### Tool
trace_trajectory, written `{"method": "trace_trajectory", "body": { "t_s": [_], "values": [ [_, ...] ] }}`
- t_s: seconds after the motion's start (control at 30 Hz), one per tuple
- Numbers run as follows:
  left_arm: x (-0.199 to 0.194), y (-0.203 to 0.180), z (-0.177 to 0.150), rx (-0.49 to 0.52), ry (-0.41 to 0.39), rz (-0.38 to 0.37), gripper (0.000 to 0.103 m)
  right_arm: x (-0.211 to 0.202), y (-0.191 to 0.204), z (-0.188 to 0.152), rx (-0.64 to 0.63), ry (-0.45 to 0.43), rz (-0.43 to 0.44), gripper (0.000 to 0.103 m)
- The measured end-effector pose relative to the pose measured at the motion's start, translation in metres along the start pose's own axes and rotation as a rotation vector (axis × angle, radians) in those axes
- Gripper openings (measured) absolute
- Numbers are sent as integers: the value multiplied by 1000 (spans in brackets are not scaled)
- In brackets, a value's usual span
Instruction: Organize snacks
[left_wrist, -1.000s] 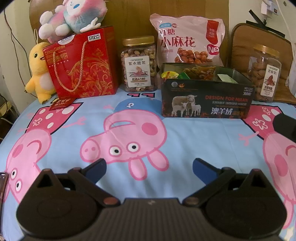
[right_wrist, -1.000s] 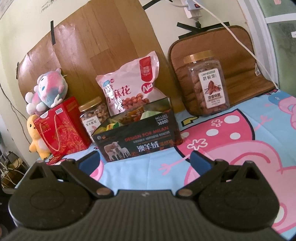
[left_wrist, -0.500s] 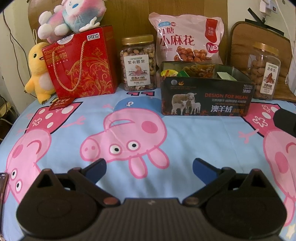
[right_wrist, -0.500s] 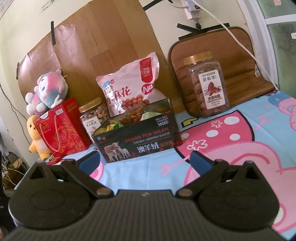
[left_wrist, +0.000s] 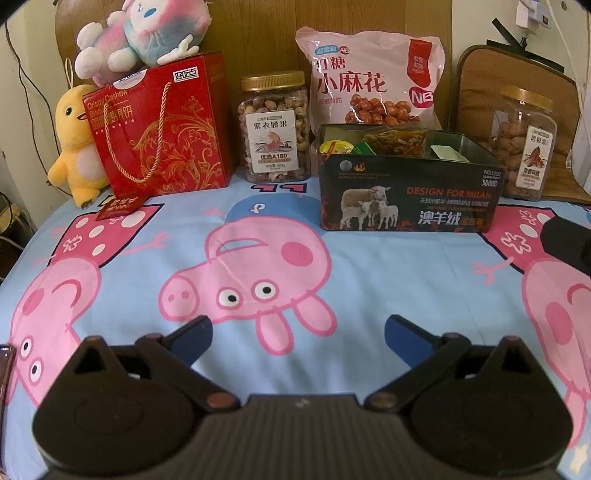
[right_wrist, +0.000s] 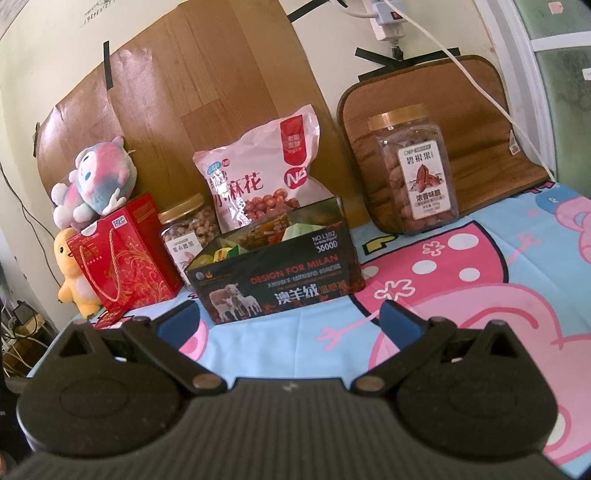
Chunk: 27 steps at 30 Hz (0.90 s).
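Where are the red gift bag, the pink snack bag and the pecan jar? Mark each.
red gift bag (left_wrist: 162, 129): left wrist view, front panel.
pink snack bag (left_wrist: 369, 77): left wrist view, printed front.
pecan jar (right_wrist: 415, 173): right wrist view, label.

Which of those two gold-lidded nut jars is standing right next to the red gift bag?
The cashew jar, left of the dark open box. The other jar stands alone on that box's far right, against the brown cushion.
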<state>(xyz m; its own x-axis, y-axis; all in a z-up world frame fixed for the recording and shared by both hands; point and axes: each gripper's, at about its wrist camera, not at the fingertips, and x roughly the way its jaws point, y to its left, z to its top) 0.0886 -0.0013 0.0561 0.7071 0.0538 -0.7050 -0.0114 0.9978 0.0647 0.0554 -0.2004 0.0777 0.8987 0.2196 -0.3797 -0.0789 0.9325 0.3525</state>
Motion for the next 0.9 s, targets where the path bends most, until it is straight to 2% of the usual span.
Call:
{"method": "trace_trajectory", "body": {
  "t_s": [0.9],
  "values": [
    [-7,2,-1,-7,-3,-21,103,-5,3,-2,-8,-3,4,103]
  ]
}}
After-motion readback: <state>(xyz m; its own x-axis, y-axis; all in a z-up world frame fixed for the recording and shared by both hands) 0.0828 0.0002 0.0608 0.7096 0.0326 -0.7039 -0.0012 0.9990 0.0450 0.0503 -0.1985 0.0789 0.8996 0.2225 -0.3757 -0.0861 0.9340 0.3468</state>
